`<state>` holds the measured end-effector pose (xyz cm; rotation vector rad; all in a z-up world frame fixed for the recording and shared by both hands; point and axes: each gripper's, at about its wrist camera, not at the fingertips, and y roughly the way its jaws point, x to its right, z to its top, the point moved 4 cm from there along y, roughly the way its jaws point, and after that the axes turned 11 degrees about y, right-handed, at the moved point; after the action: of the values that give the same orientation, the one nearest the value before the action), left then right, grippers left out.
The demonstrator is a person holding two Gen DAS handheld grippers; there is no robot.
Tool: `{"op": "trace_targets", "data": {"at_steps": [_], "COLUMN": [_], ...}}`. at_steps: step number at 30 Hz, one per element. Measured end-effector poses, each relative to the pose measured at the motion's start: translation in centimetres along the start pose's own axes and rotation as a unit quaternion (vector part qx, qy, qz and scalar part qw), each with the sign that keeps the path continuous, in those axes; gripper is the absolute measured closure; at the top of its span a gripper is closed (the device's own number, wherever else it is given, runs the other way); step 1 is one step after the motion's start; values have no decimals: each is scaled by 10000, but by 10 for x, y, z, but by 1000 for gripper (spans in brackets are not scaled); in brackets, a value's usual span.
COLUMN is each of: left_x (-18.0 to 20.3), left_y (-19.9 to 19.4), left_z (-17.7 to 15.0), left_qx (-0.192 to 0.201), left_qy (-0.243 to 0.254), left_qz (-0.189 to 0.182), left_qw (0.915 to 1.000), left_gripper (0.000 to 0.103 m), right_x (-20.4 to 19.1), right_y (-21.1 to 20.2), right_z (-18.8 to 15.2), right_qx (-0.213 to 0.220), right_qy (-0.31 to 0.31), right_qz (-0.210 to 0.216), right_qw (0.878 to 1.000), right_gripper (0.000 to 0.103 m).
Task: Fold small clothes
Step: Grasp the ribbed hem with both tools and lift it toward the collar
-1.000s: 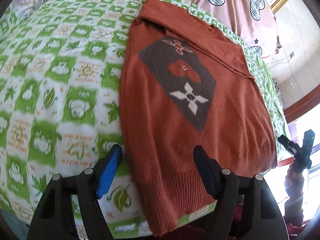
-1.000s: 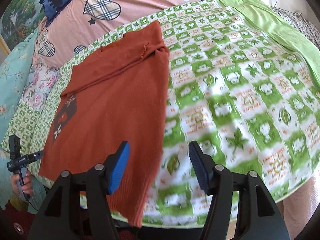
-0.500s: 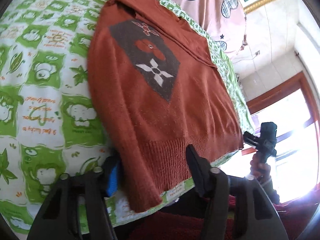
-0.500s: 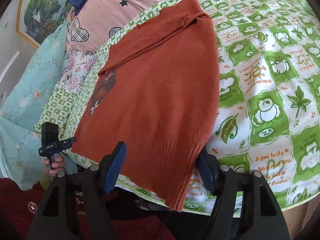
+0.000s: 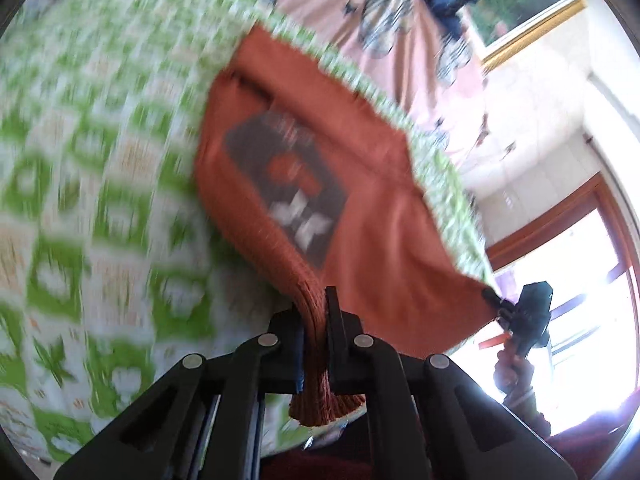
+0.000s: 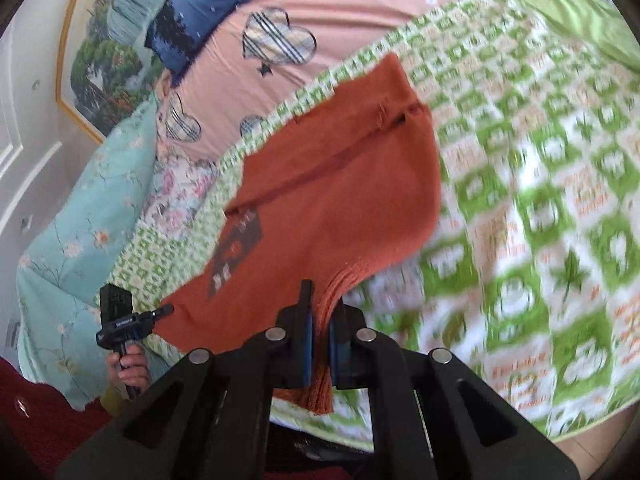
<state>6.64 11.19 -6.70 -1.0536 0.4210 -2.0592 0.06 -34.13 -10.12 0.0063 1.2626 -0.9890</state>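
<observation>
A rust-orange knit sweater (image 5: 372, 216) with a grey patterned patch lies on the green-and-white checked bedspread (image 5: 100, 200); it also shows in the right wrist view (image 6: 340, 184). My left gripper (image 5: 314, 312) is shut on one corner of its ribbed hem, lifted off the bed. My right gripper (image 6: 320, 316) is shut on the other hem corner, also lifted. Each gripper appears in the other's view, the right one (image 5: 524, 316) and the left one (image 6: 120, 320), holding the stretched hem. The sweater's far part still rests on the bed.
A pink quilt with plaid hearts (image 6: 320, 12) lies behind the sweater. A pale blue floral blanket (image 6: 80, 216) hangs at the bed's side. A framed picture (image 6: 104, 48) is on the wall. A bright window (image 5: 580, 300) is to the right.
Both grippers went from open, straddling the hem corners, to shut on them. The hem has been lifted off the bed. The views are moving and blurred.
</observation>
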Motion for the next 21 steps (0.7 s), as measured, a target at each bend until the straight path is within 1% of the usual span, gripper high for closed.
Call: {"op": "trace_targets", "data": {"at_steps": [1, 4, 6, 9, 11, 15, 18, 21], "left_x": [6, 16, 20, 24, 24, 15, 2, -17], "left_y": [-6, -18, -21, -16, -10, 17, 47, 78], "left_z": [13, 48, 73, 116, 142, 190, 224, 253], "left_qx": [196, 626, 859, 1215, 1355, 1370, 1276, 1169], "left_qy": [60, 195, 312, 390, 446, 523, 503, 409], "left_qz": [6, 49, 134, 224, 280, 542, 773, 923], "left_qw": [9998, 9978, 9957, 9916, 9894, 9877, 9875, 9880], "left_gripper": [97, 97, 97, 97, 97, 97, 97, 97], "right_x": [-7, -22, -30, -40, -47, -53, -46, -36], "right_y": [-2, -5, -2, 12, 22, 60, 91, 118], "right_z": [10, 40, 62, 93, 111, 158, 191, 219], "right_qx": [148, 531, 769, 955, 1011, 1032, 1053, 1023], "right_qy": [-35, -141, -217, -363, -461, -611, -572, -490], "right_qz": [72, 169, 197, 108, 0, -302, -559, -785], "right_qw": [9999, 9983, 9966, 9947, 9938, 9923, 9912, 9904], "right_gripper": [96, 96, 96, 96, 96, 96, 96, 96]}}
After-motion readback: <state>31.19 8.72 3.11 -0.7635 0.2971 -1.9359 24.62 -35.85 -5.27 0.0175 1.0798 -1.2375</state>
